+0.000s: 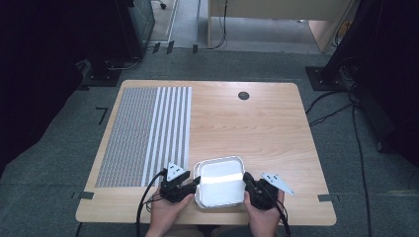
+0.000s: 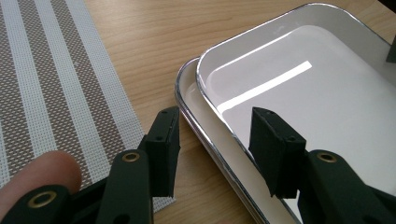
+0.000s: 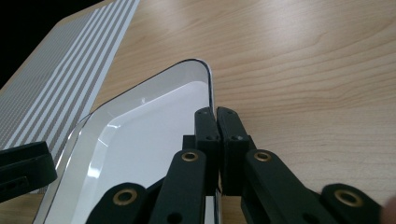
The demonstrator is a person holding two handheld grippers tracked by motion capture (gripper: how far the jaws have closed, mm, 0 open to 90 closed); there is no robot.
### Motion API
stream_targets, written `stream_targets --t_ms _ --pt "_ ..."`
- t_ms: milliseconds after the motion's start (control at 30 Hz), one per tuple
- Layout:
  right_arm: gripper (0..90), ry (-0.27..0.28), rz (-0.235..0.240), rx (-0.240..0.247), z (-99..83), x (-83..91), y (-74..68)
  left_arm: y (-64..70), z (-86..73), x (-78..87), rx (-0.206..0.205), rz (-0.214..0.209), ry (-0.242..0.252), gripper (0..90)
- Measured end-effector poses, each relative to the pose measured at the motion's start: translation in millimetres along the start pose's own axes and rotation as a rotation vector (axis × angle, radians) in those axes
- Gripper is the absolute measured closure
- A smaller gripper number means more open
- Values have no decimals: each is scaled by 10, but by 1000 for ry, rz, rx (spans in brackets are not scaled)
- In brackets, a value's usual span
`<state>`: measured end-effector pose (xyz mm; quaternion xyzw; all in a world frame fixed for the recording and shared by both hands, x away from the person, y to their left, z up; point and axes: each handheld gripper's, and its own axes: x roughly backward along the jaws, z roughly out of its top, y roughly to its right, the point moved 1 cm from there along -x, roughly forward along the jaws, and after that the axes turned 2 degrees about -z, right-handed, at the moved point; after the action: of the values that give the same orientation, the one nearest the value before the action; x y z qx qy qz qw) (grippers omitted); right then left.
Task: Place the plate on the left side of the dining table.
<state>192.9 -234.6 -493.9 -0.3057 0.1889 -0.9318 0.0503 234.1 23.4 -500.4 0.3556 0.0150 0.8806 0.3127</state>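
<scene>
right tongs pinch shiny white metal-rimmed tray.

Bare wood lay open beyond the trays; passage leftward was bounded by the striped mat.

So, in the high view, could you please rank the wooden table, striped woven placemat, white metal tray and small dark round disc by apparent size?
1. Wooden table
2. Striped woven placemat
3. White metal tray
4. Small dark round disc, farthest from the camera, though clearly smallest anyway.
</scene>
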Motion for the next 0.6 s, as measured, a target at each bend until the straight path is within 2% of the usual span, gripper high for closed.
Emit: stream_targets --t_ms 200,267,400,533,600 --pt "892 15 -13 -1 34 55 34 17 10 31 -2 -3 24 541" --pt "888 -6 -22 5 9 75 63 32 22 63 -4 -33 33 586" --pt "837 -21 -1 8 -37 119 112 46 31 84 -2 -61 30 632" --pt "771 22 12 8 31 180 180 53 18 77 2 -68 15 648" --pt "755 23 23 12 93 169 227 70 16 74 2 -76 9 654"
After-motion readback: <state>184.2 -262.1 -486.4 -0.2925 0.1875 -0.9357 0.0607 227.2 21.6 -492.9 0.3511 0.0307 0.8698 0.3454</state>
